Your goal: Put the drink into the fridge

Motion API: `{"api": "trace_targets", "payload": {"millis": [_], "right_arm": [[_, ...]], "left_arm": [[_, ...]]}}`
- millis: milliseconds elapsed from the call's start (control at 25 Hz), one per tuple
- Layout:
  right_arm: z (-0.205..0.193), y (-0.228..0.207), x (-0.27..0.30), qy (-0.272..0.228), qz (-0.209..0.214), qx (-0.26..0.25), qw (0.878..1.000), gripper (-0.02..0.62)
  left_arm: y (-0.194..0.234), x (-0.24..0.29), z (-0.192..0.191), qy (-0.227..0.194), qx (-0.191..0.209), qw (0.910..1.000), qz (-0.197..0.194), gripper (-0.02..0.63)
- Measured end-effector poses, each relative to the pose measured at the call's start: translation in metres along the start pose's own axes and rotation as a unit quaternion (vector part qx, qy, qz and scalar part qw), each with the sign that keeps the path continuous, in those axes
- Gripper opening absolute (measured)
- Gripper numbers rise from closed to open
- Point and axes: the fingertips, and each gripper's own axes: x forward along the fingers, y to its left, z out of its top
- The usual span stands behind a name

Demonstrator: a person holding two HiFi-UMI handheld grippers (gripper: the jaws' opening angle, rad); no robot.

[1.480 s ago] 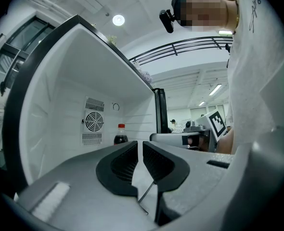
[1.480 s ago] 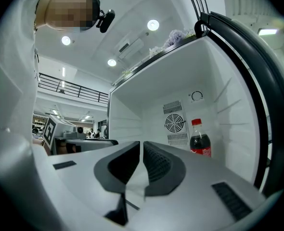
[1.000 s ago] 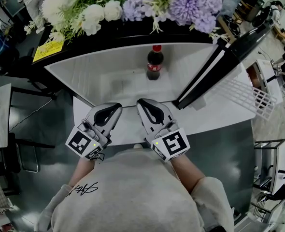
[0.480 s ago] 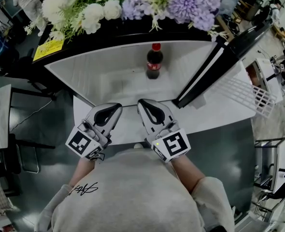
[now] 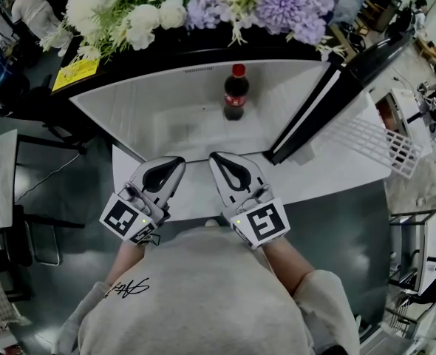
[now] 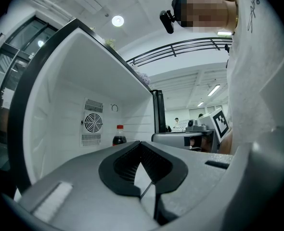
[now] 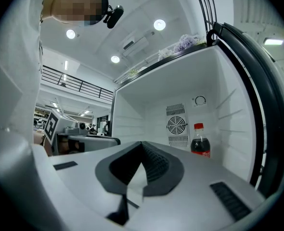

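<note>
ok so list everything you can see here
fridge: one, white inside, open, door swung to the right
cola bottle: one, dark, red cap, upright inside the fridge
fan vent: one, white, fridge back wall
flowers: two bunches, white and purple, on top of the fridge
yellow card: one, beside the white flowers
wire rack: one, white, right of the door
left gripper: grey, fingers shut, empty, in front of the fridge
right gripper: grey, fingers shut, empty, beside it
</note>
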Motion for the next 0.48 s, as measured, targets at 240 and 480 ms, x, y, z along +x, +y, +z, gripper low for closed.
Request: {"api": "trace_targets", "payload": {"millis": [240, 480], "right_arm": [[-0.0014, 0.0006, -0.0001, 0.002, 0.000, 0.002, 1.000, 0.009], [-0.0047, 0.0013, -0.0002, 0.006, 0.001, 0.005, 1.000, 0.009]], "left_arm": [[-0.0007, -0.0007, -0.0006, 0.000, -0.001, 1.0000, 0.001, 0.003], [-0.0008, -0.0010, -0.0010, 0.001, 0.000, 1.0000, 0.004, 0.003]]}}
